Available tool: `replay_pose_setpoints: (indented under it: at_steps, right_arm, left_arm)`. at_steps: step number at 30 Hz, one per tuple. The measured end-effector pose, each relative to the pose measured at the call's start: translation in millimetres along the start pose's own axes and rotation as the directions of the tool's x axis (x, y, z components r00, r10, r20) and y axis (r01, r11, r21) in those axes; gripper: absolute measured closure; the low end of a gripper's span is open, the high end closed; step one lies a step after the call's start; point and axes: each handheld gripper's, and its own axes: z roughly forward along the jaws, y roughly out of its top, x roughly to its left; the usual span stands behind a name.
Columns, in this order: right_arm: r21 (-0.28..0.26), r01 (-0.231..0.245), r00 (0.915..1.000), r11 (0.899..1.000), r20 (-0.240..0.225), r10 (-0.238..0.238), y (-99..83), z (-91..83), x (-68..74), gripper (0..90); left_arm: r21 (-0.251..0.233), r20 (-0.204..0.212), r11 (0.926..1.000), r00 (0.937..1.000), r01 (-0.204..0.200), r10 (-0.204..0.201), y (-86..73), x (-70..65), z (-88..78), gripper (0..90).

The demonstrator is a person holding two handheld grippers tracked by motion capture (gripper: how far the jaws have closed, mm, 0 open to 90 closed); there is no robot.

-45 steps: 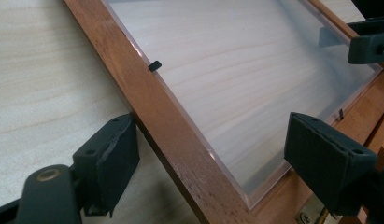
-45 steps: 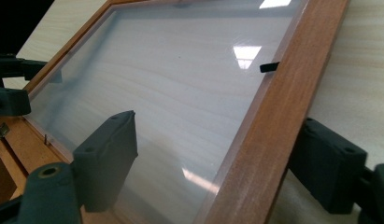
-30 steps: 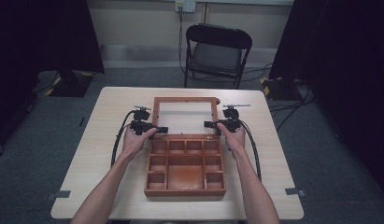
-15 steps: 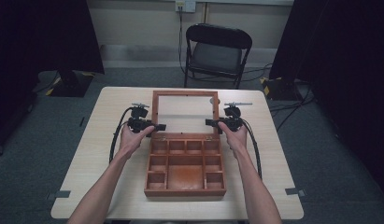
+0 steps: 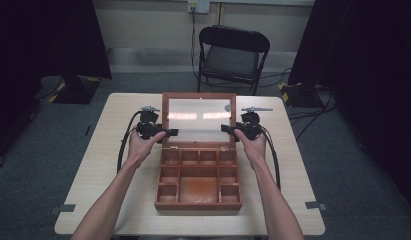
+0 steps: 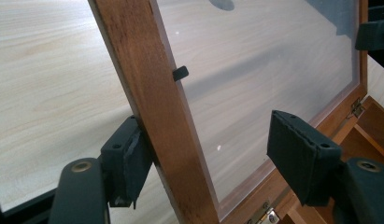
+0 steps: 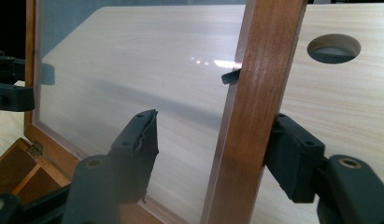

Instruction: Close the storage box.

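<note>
Polished wood, clear glazing, pale laminate

The reddish-brown wooden compartment box (image 5: 198, 182) looks smoothly varnished; its wood-framed lid (image 6: 147, 93) holds a glossy clear pane; the light wood-grain table (image 5: 93, 185) is satin-smooth.

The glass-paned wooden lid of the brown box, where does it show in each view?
High view: glass-paned wooden lid stands open at table centre, behind the compartments.
Left gripper view: its left rail runs diagonally through the middle.
Right gripper view: its right rail stands right of centre.
Shared landmark: round table hole.

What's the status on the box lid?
Left tool and right tool each straddle a side rail of the lid, outer pads touching. Lid raised, box open. Nothing in the way.
</note>
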Motion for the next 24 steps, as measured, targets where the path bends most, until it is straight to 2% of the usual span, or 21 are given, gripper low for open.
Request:
replay_pose_setpoints:
  at_steps: [10,14,18,24]
  right_arm:
    - [-0.002,0.029,0.9996,1.000,0.005,-0.029,2.5,-11.4,5.4,37.7]
    - [-0.010,0.033,0.9994,0.999,-0.001,-0.033,3.9,-16.2,7.9,37.4]
    - [-0.016,0.048,0.9988,0.999,-0.004,-0.048,6.4,-21.9,11.4,36.6]
    - [-0.012,0.058,0.9982,0.998,-0.010,-0.058,7.1,-26.0,14.4,35.4]
  left_arm:
    - [-0.015,0.010,0.9997,0.9998,-0.019,0.019,2.3,-5.7,-7.2,31.7]
    - [-0.041,0.018,0.9989,0.9996,-0.021,0.022,1.6,-8.0,-12.2,31.9]
    - [-0.055,0.020,0.9980,0.9993,-0.030,0.031,-0.5,-9.8,-18.3,36.8]
    - [-0.066,0.023,0.9971,0.9990,-0.037,0.039,-1.6,-12.6,-22.2,37.2]
